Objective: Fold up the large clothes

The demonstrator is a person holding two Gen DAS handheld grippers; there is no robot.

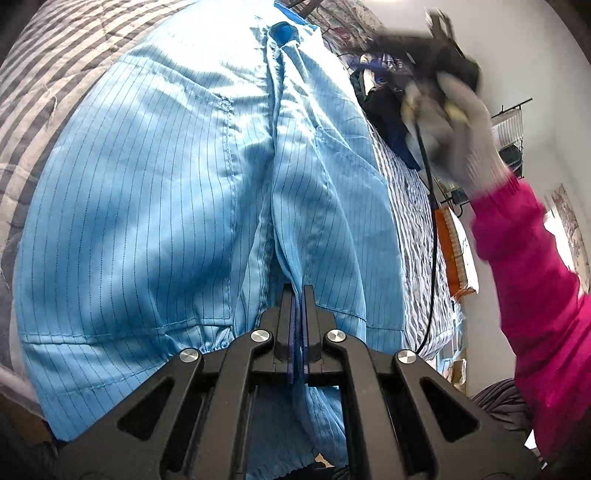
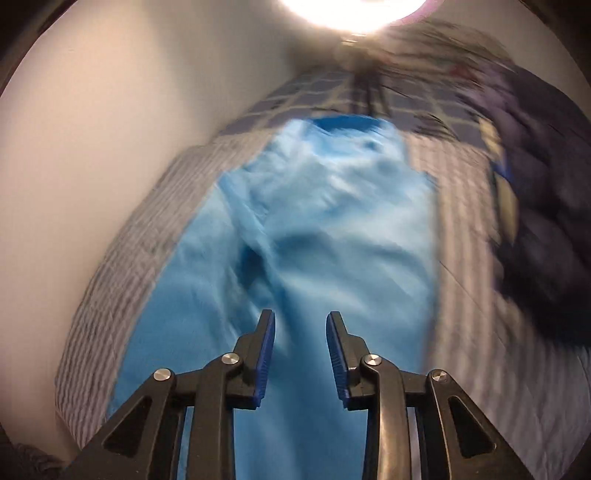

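Left wrist view is showing the coat, pale blue with thin dark stripes, lying spread on the striped quilt. Its long axis is running straight away from the camera: the hem is sitting nearest, the darker blue collar is pointing to the far end of the bed. The front opening is running down the middle as a raised fold. The left gripper is clenching that fold near the hem, with the cloth pinched between its closed fingers. At the upper right a gloved hand on a pink sleeve is holding the other tool up above the bed (blurred, so its details are not readable). A dark pile of clothes is lying beside the coat's right edge.

In the right wrist view, heavily blurred, the right gripper is hanging over the coat with its blue-padded fingers standing apart and nothing between them. The collar is again pointing away, toward a bright lamp. The quilt is flanking the coat on both sides, and a white wall is lying to the left.
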